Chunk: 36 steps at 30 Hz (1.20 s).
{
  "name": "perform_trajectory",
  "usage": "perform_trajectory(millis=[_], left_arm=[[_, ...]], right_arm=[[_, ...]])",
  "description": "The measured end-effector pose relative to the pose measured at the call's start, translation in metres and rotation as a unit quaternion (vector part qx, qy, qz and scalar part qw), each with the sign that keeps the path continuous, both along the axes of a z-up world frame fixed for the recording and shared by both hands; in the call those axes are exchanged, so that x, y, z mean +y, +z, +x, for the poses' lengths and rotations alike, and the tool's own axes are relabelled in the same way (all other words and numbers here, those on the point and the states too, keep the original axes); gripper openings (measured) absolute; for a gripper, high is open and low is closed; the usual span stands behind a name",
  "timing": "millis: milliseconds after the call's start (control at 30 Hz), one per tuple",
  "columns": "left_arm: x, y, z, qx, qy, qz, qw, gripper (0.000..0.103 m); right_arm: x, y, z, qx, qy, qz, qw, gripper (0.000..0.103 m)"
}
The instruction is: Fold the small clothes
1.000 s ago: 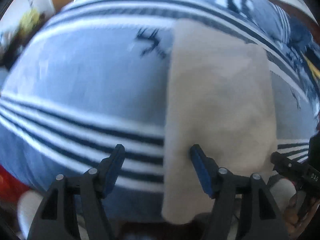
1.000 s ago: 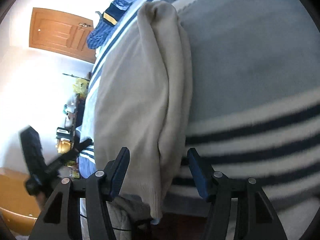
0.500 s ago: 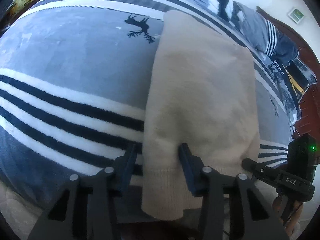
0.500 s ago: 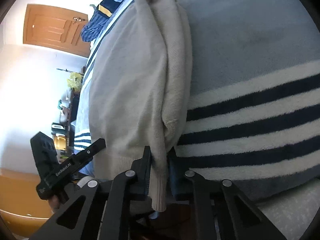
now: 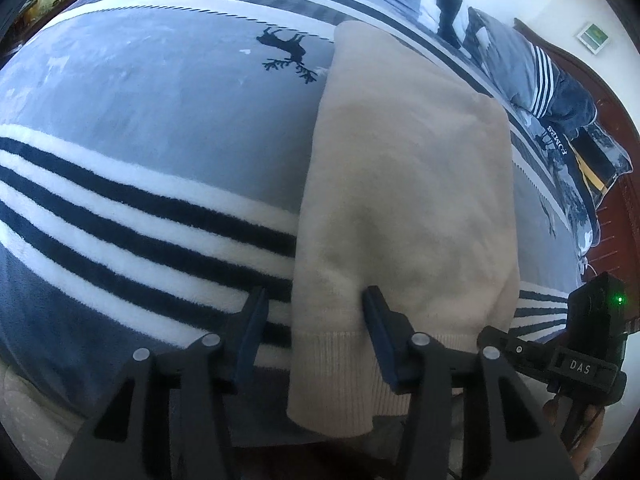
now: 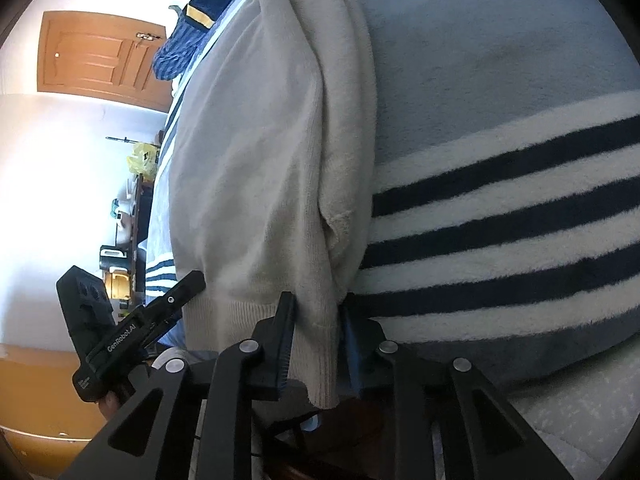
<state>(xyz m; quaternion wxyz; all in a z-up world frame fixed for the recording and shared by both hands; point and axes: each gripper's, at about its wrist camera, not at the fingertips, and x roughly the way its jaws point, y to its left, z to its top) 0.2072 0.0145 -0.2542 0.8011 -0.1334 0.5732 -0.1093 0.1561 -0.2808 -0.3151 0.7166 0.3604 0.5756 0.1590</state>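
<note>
Both grippers have dropped onto the near ribbed hem of the beige sweater [image 5: 408, 184], so a lengthwise fold looks ready to start. The left gripper [image 5: 312, 332] straddles the left hem corner, jaws just closing then easing, about half open. The right gripper [image 6: 316, 336] has also eased slightly, pinching the right hem edge. The sweater lies on the striped blanket [image 5: 132, 216], long axis running away from the person

Grey-blue fleece blanket [image 5: 160, 112] with navy and white stripes covers bed; black reindeer print [image 5: 289, 53] on its plain band. Striped pillows [image 5: 532, 76] heaped at far end against dark wooden headboard [image 5: 612, 216]. Small green-framed picture [image 5: 595, 36] on white wall. Wooden door [image 6: 100, 66] beyond bed. Yellow bag [image 6: 142, 158] on cluttered shelf [image 6: 132, 216] near wall.
</note>
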Motion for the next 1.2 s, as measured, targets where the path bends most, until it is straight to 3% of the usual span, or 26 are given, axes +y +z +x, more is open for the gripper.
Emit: perform_trajectory(millis=[133,200,300,467,700,800,867,933,1067,1200], left_arm=[[-0.003,0.002,-0.001,-0.005,-0.002,0.007,1.0,0.043],[-0.008,0.004,-0.004,-0.008,-0.011,0.002,0.9999,0.023],[-0.013,0.013,-0.009,-0.014,-0.023,0.007,0.9996,0.016],[-0.002,0.008,-0.01,0.009,-0.012,-0.03,0.9994,0.016],[-0.005,0.008,-0.025,-0.016,-0.021,0.013,0.9996,0.027],[-0.007,0.016,-0.036,-0.025,-0.035,0.047,0.9979,0.038],[-0.007,0.02,-0.045,-0.034,-0.041,0.065,0.9965,0.041],[-0.008,0.022,-0.054,-0.033,-0.048,0.082,0.9949,0.046],[-0.004,0.024,-0.064,-0.029,-0.043,0.091,0.9945,0.052],[0.012,0.04,-0.052,-0.031,-0.019,0.055,0.9978,0.055]], right_arm=[[0.0,0.001,0.001,0.0,0.004,-0.006,1.0,0.018],[0.001,0.005,0.0,-0.003,0.007,-0.013,1.0,0.013],[0.002,0.015,-0.007,-0.014,0.004,-0.026,1.0,0.01],[0.001,0.016,-0.012,-0.012,0.001,-0.067,0.998,0.007],[0.003,0.008,-0.016,0.0,-0.01,-0.062,0.998,0.009],[0.003,0.014,-0.023,-0.006,-0.016,-0.077,0.997,0.026],[0.003,0.019,-0.029,-0.011,-0.022,-0.074,0.997,0.046],[0.007,0.027,-0.037,-0.024,-0.023,-0.076,0.997,0.054],[0.014,0.035,-0.047,-0.033,-0.02,-0.084,0.996,0.057],[0.01,0.05,-0.044,-0.049,-0.029,-0.084,0.995,0.058]])
